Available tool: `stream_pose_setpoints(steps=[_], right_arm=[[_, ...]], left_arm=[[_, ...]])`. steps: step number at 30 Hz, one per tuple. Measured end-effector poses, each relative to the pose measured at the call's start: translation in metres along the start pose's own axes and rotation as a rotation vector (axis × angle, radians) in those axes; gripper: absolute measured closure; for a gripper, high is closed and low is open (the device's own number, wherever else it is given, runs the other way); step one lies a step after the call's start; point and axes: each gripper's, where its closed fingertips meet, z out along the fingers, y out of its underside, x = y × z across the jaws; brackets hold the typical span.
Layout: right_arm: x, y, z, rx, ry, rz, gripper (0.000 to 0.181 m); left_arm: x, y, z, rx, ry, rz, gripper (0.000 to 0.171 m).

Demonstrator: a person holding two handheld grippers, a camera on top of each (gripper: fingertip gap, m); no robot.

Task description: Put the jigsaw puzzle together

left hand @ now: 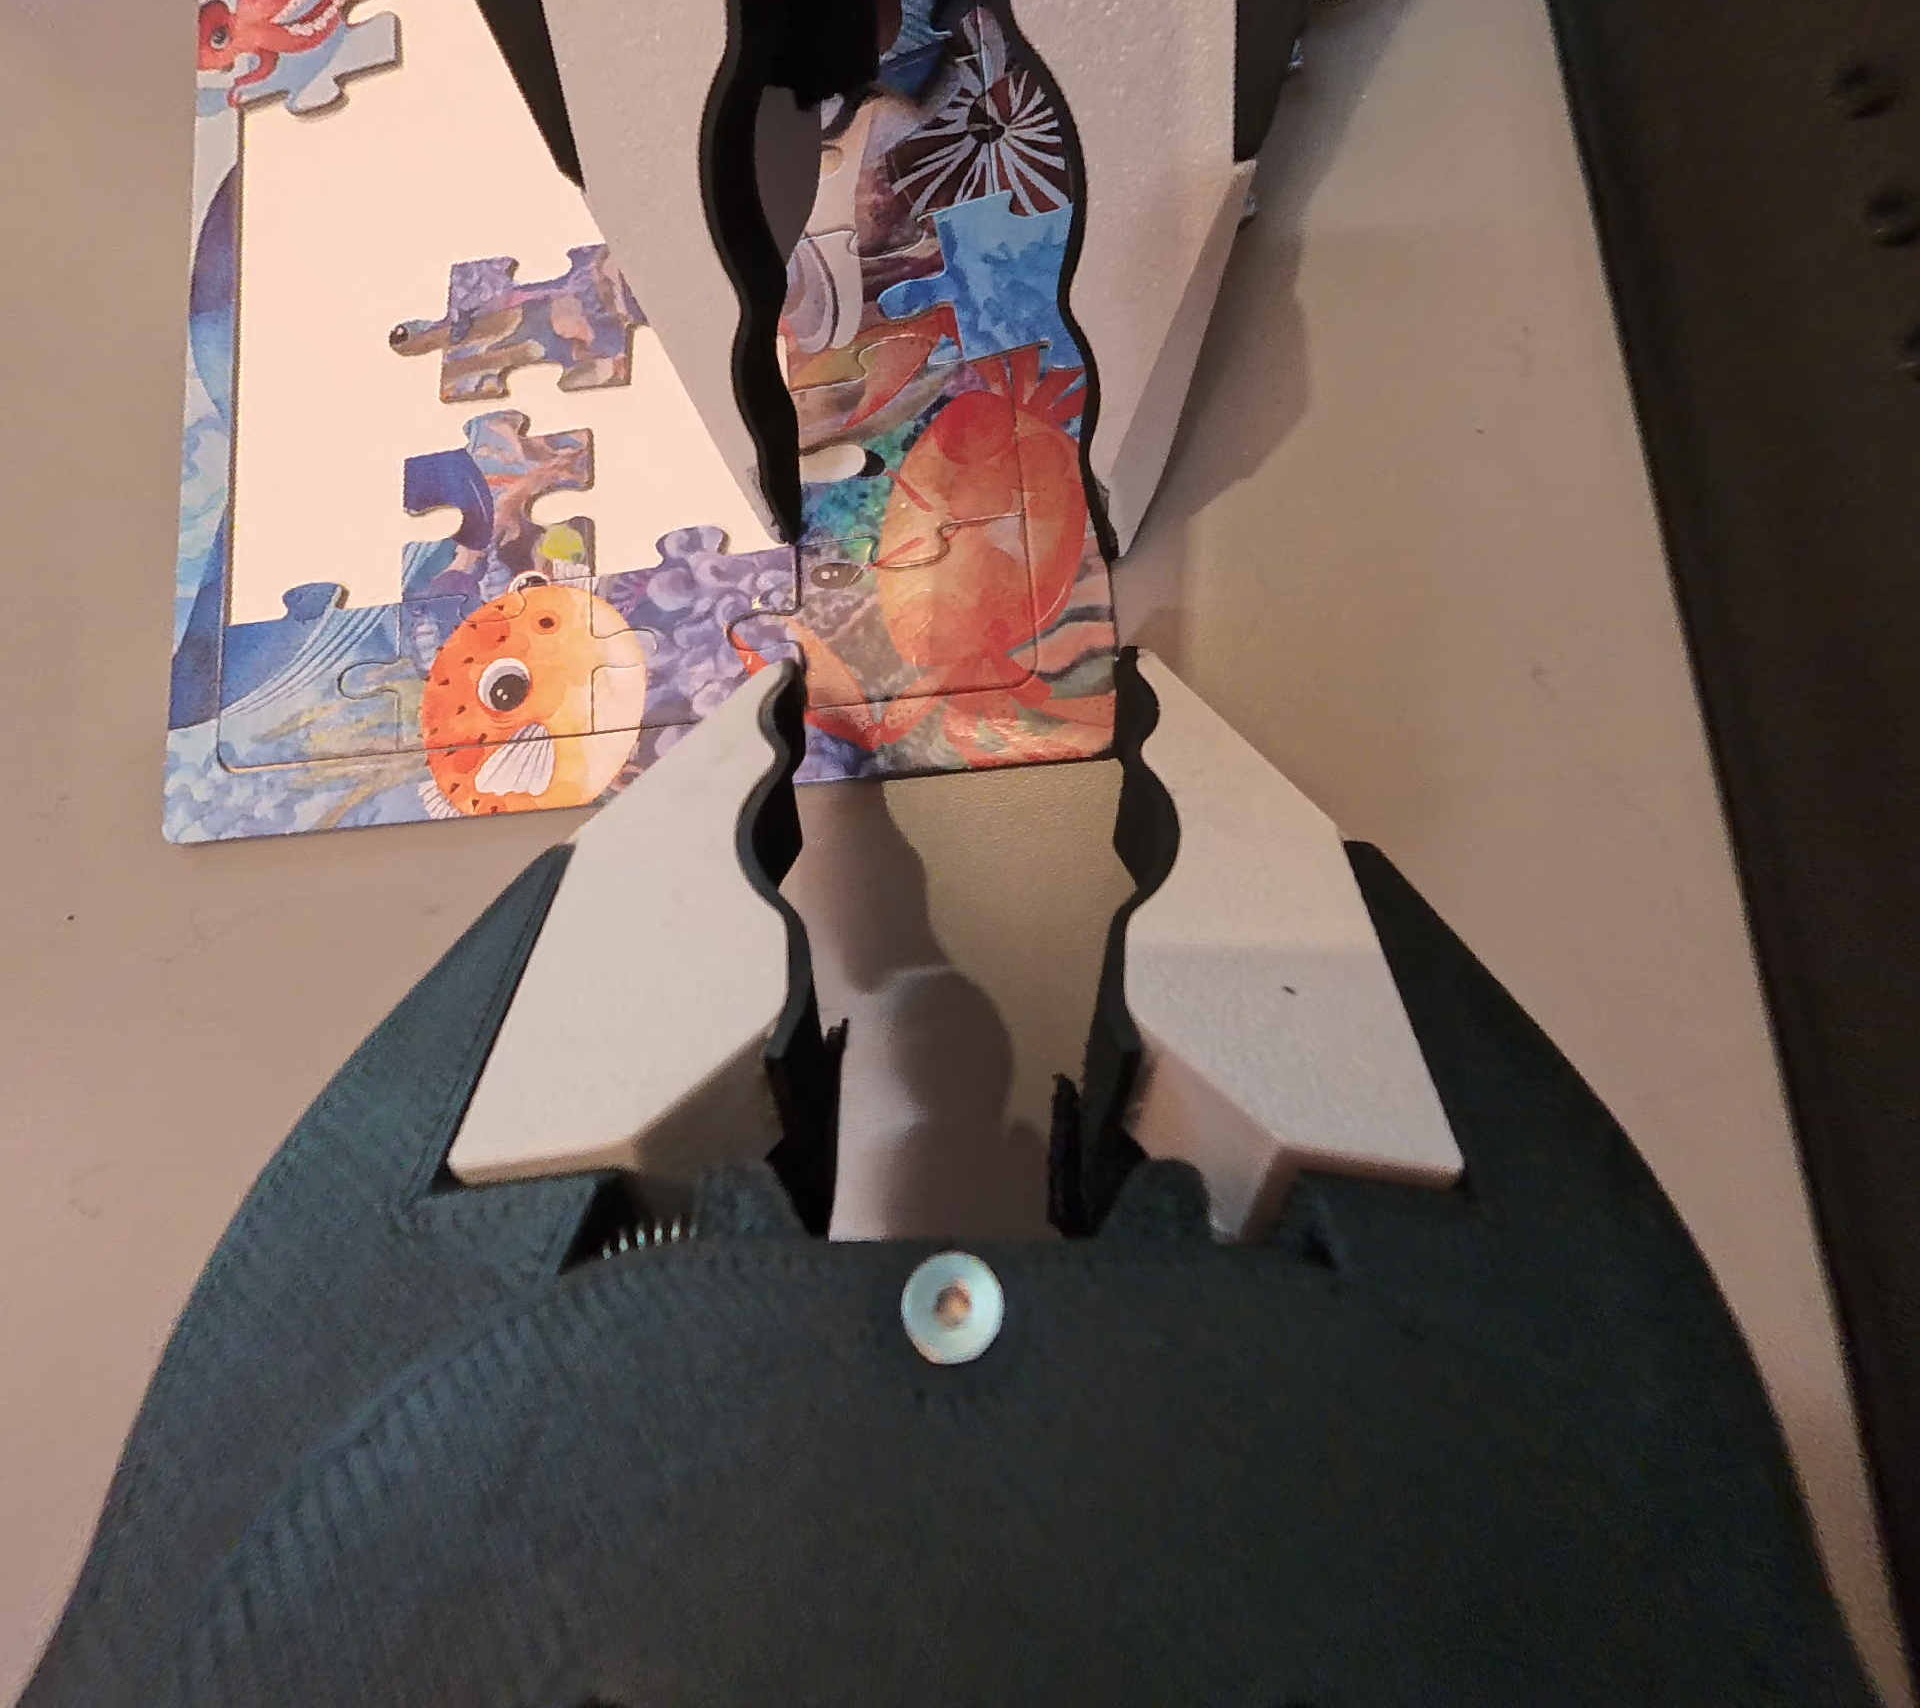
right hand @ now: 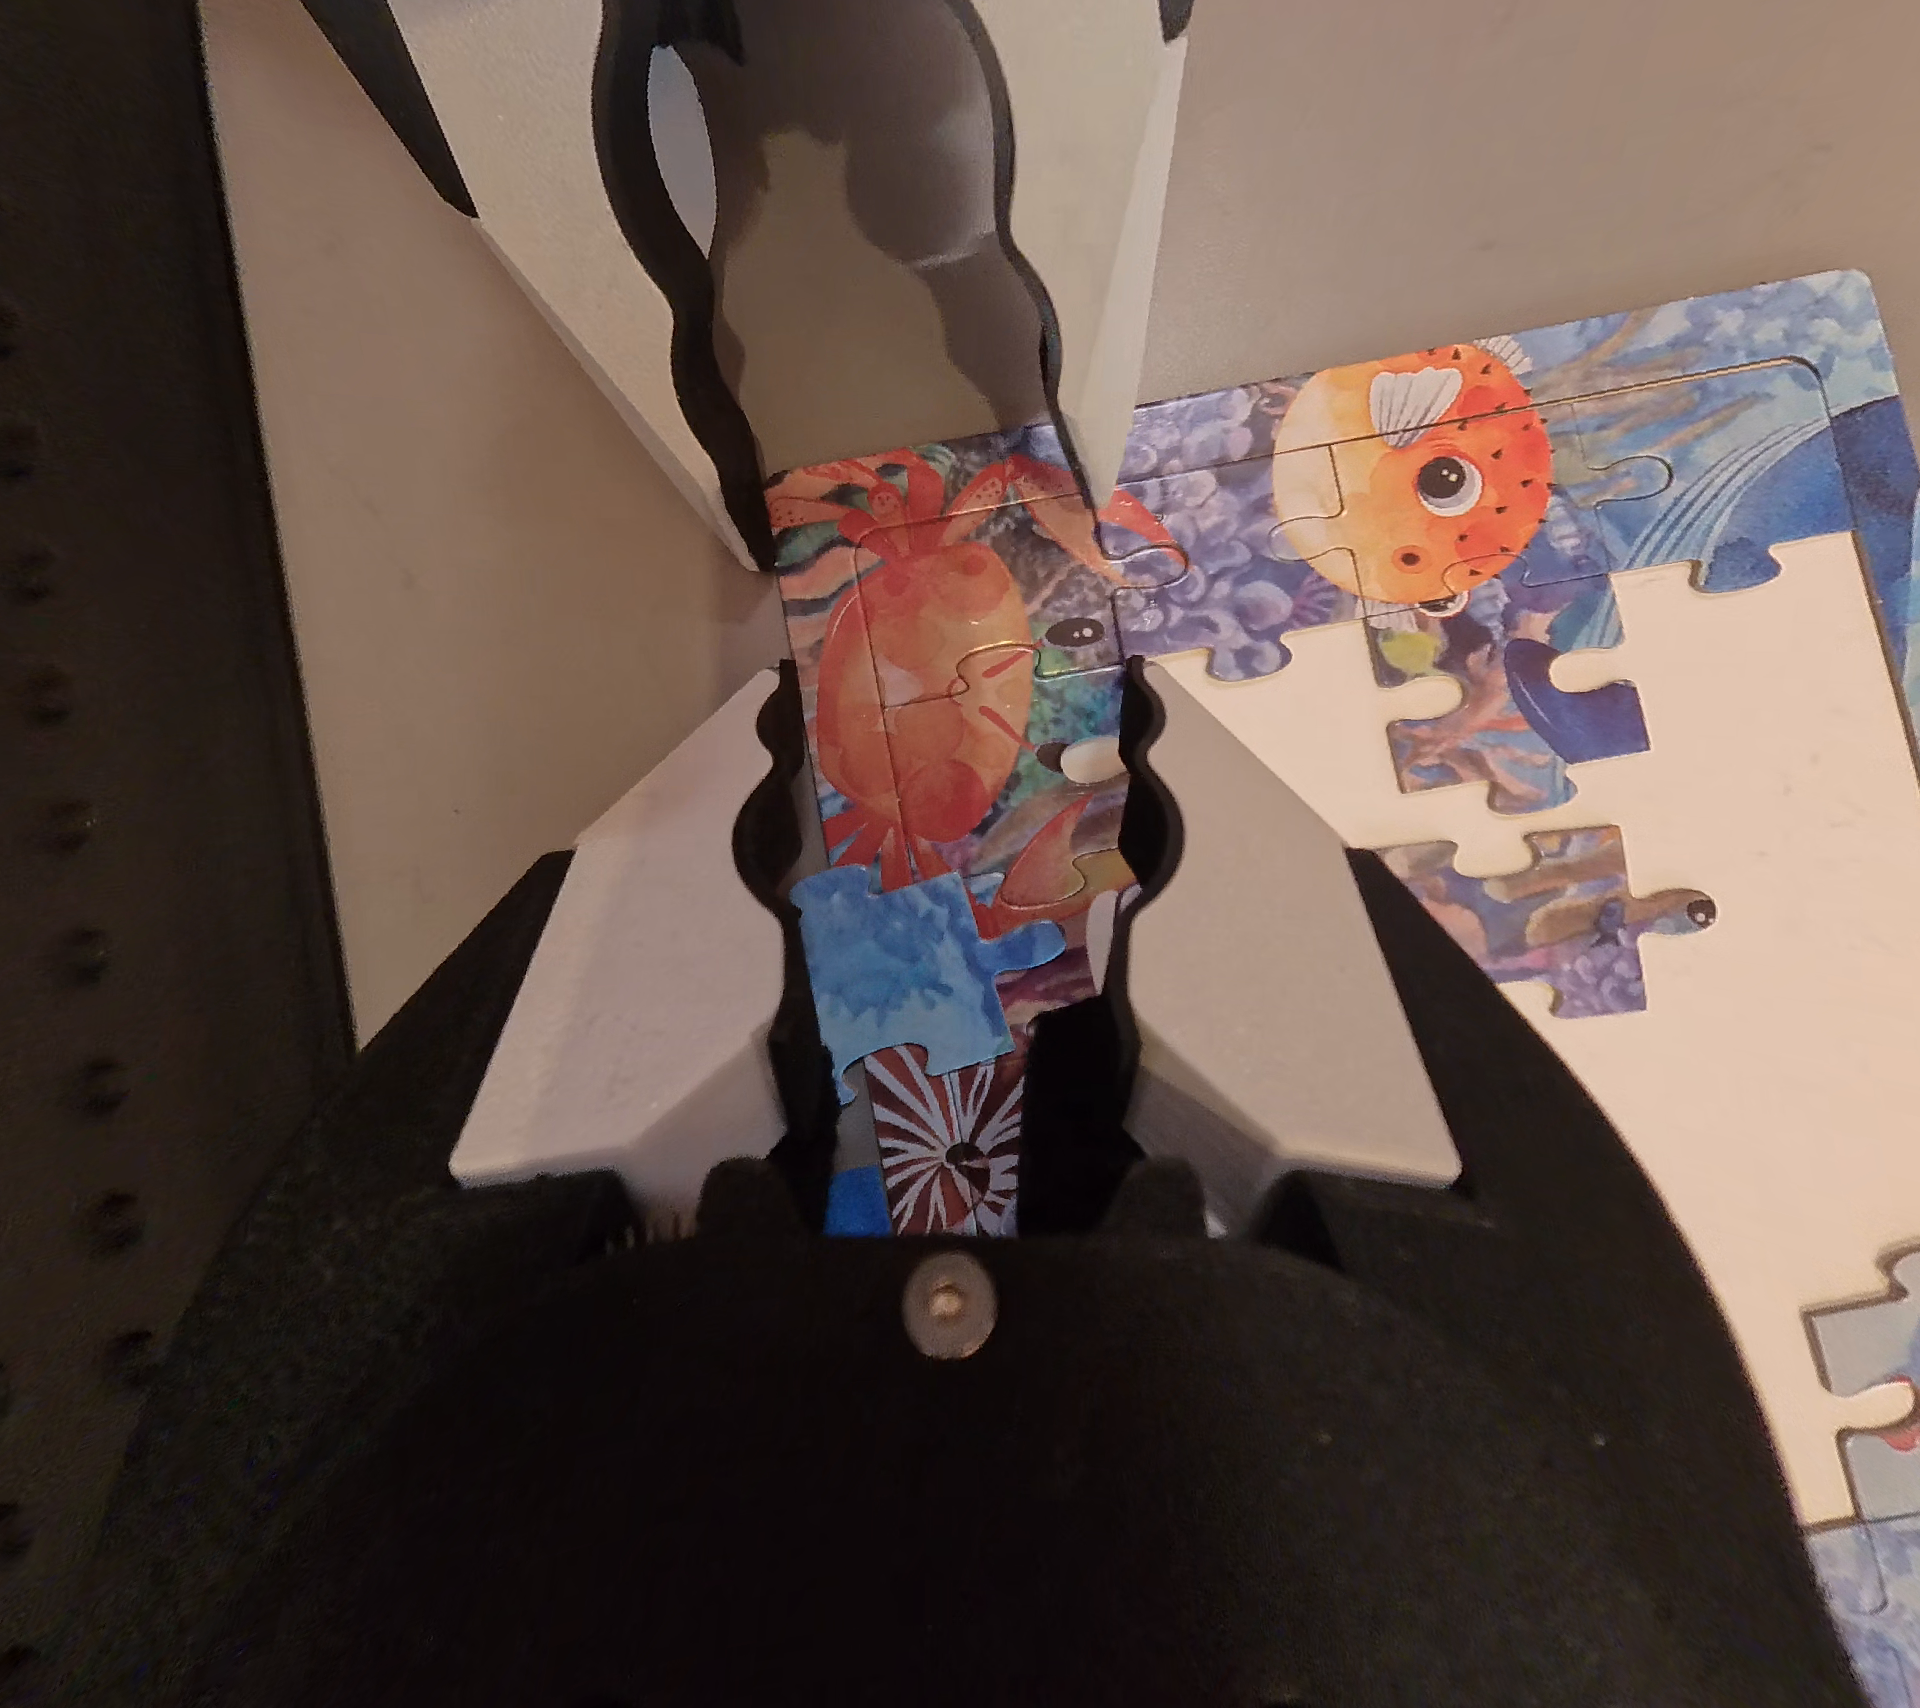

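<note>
Both claws [left hand: 961,671] [right hand: 956,671] face across the puzzle board [left hand: 301,785].

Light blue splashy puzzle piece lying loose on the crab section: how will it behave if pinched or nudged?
The light blue cardboard puzzle piece looks thin and flat, so probably stiff yet very light. It lies unseated atop the glossy assembled crab pieces, so a nudge would likely slide it. Lying flat, its edges seem hard to pinch for the open right gripper.
</note>
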Motion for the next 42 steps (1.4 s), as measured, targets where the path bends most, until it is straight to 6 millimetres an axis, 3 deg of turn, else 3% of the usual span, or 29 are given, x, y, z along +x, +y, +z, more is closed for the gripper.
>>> stream_pose_setpoints(steps=[25,30,34,35,38,42], right_arm=[[0.002,-0.003,-0.003,0.000,-0.044,0.052,0.121],[0.013,-0.019,-0.014,0.093,-0.039,0.085,0.137],[0.022,-0.009,0.002,0.040,0.004,0.067,0.168],[0.022,-0.009,0.001,0.029,-0.019,0.094,0.168],[0.022,-0.010,-0.007,0.019,-0.029,0.112,0.162],[0.029,-0.006,-0.041,0.087,0.033,0.148,0.154]], left_arm=[[-0.003,0.004,0.005,-0.017,0.127,-0.064,0.103],[-0.003,0.003,0.005,-0.012,0.125,-0.069,0.104],[-0.003,0.003,0.005,-0.012,0.125,-0.072,0.104],[-0.003,0.003,0.005,-0.012,0.123,-0.074,0.104],[-0.004,0.002,0.006,-0.006,0.119,-0.078,0.104],[-0.005,0.002,0.004,0.002,0.097,-0.065,0.103]])
